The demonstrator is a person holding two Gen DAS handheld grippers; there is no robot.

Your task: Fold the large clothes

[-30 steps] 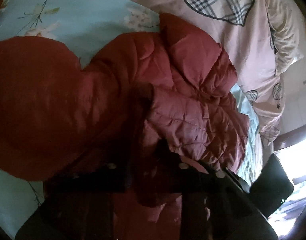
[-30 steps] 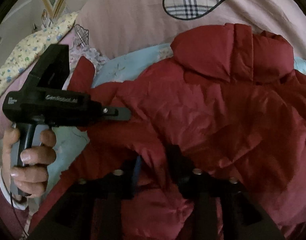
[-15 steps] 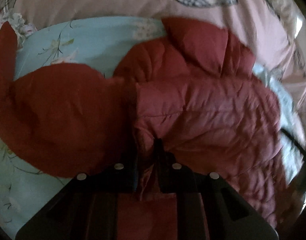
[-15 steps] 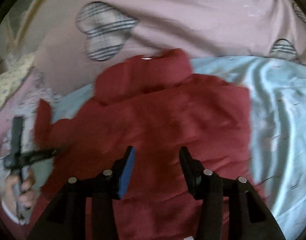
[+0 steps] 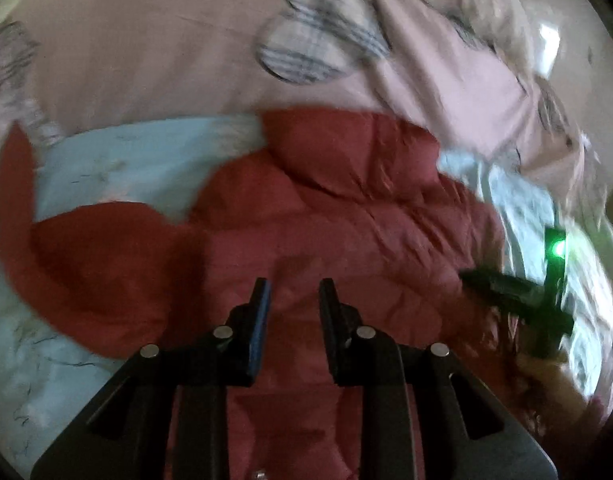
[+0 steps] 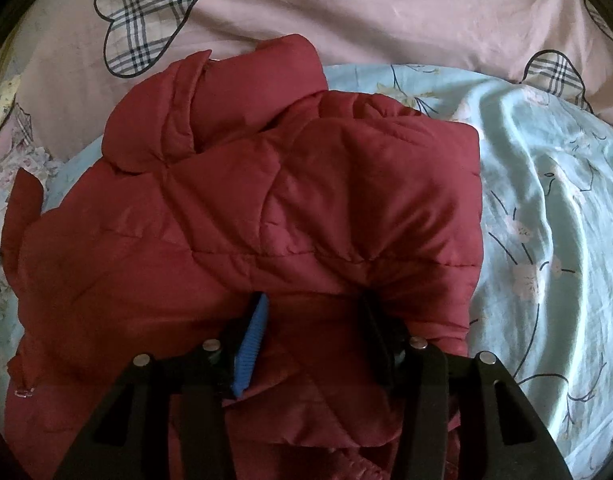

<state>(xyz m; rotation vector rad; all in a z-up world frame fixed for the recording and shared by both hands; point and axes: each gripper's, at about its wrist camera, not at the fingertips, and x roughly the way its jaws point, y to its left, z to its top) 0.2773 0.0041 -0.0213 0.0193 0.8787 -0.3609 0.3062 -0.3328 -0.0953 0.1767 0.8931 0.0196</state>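
Left hand-held gripper (image 5: 292,294), low in the centre of its blurred view, has just been opening and stands narrowly parted with nothing between the jaws, above the red padded jacket (image 5: 338,216) spread on the blue floral bed sheet (image 5: 138,160). Right hand-held gripper (image 6: 312,312), bottom centre of its view, has jaws half parted astride a puffy fold of the jacket (image 6: 266,208), whether clamped cannot be told; it would do well to pinch deep and bring the layer over evenly.
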